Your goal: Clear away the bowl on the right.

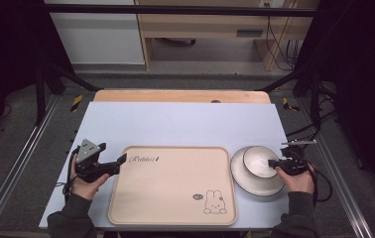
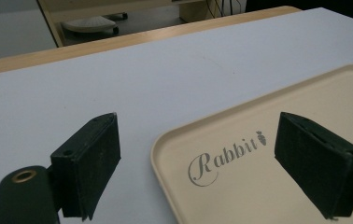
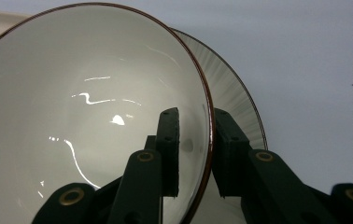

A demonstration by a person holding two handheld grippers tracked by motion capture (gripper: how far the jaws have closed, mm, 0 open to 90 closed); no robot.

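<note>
With right gripper [image 3: 195, 154] clamped on bowl [image 1: 258, 161] rim, tray [image 1: 173, 184] just left, beside wide-open left gripper [image 1: 121, 159].

Glossy bowl [image 3: 86, 116], matt tray [image 2: 268, 186]

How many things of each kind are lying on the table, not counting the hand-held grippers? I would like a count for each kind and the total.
Tray: 1, beige with a rabbit print
Bowl: 1, white, with the right hand-held gripper shut on its rim
Plate: 1, under the bowl
Total: 3
</note>
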